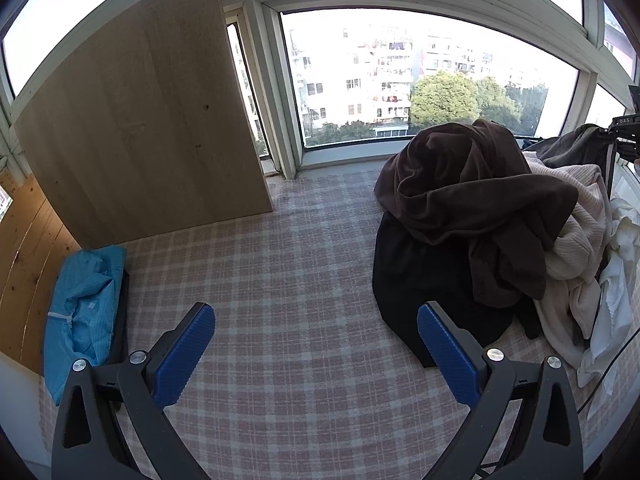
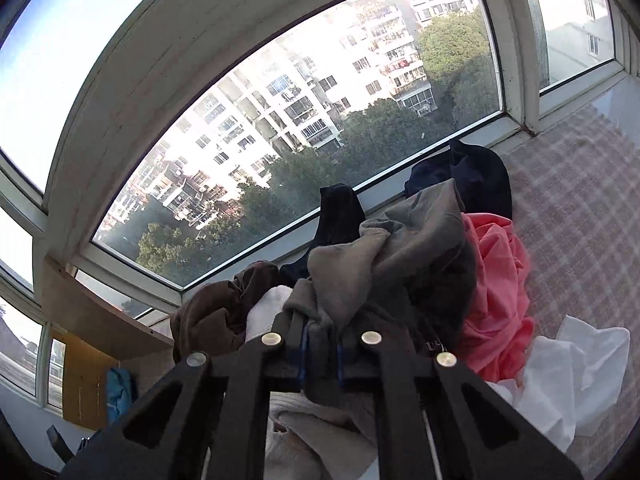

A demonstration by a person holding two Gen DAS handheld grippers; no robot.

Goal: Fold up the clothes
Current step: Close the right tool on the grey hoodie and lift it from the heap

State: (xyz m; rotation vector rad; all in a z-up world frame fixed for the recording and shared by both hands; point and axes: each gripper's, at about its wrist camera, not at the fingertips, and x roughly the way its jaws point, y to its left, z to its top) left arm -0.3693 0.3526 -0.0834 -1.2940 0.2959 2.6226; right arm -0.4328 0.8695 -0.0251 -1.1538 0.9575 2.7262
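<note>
Plainly the biggest thing is the pink-and-white checked cloth-covered surface (image 1: pixel 304 248) below the window; whether it is a bed or a counter I cannot tell. Every place below is given from the heaped pile of unfolded clothes (image 1: pixel 492 232) that sits on it against the window sill.

On top of the pile on its left side lies a dark brown velvety garment (image 1: pixel 472 200), over a black one, with a cream ribbed knit (image 1: pixel 576 240) beside them. On the pile's right side are a coral-pink soft top (image 2: pixel 500 292) and a crumpled white thin fabric (image 2: pixel 576 376). At the pile's crest is a grey fleece sweatshirt (image 2: pixel 400 252); it looks thick, limp and light, likely to drape and drag neighbours when lifted, so a hem, collar or shoulder seam should give the truest hold.

Well left of the pile, a folded light-blue garment (image 1: pixel 84 312) lies by a pale wooden board (image 1: pixel 140 120).

Left tongs (image 1: pixel 316 356) hang left of the pile over bare cloth, blue pads wide apart, empty. Right tongs (image 2: pixel 320 364) are at the pile's near side, drawn together and pinching a fold of the grey sweatshirt.
</note>
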